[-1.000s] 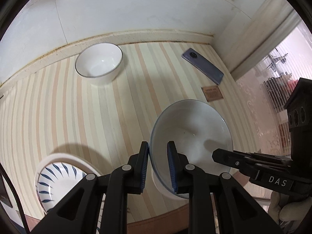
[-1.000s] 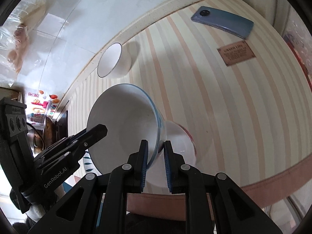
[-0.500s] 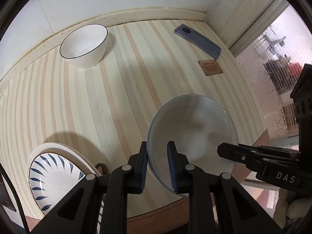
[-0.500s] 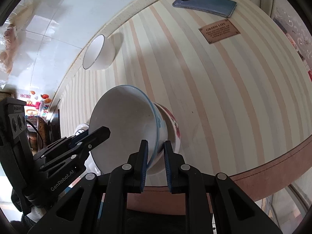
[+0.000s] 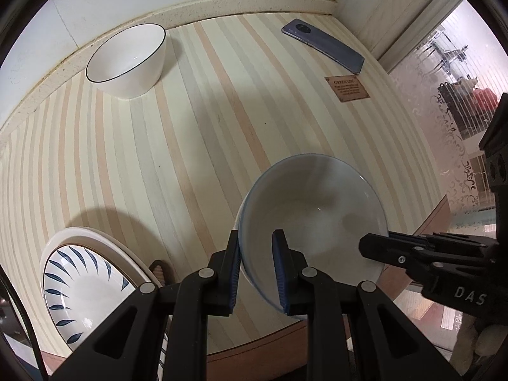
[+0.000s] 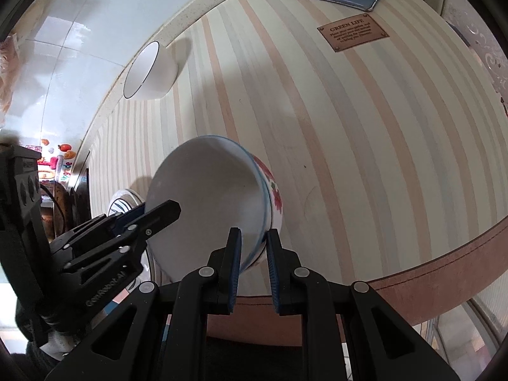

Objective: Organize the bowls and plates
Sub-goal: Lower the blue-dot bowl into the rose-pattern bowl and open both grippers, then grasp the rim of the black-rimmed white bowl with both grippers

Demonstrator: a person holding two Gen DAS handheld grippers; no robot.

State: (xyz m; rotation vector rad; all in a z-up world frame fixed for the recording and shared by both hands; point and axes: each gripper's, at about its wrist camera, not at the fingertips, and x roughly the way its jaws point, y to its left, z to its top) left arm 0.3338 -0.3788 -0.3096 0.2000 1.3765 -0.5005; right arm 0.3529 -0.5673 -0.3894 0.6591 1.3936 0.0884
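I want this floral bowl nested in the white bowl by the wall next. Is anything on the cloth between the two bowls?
Nothing visible. The floral bowl, with both grippers at its rim, and the white bowl have only bare striped tablecloth between them. The phone and brown label lie off to the right.

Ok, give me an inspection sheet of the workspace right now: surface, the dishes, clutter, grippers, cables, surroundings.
Surface: striped tablecloth with a brown hem; leather label sewn on.
Job's things: floral bowl near the front edge, nested in another bowl, of which only the rim shows; black-rimmed white bowl by the wall; blue-leaf plate stacked on a plain plate at front left.
Clutter: blue phone, face down, far right.
Grippers: left gripper and right gripper each have fingers straddling the floral bowl's rim, on opposite sides.
Cables: thin black cable at the left edge.
Surroundings: white wall behind, patterned glass panel on the right.
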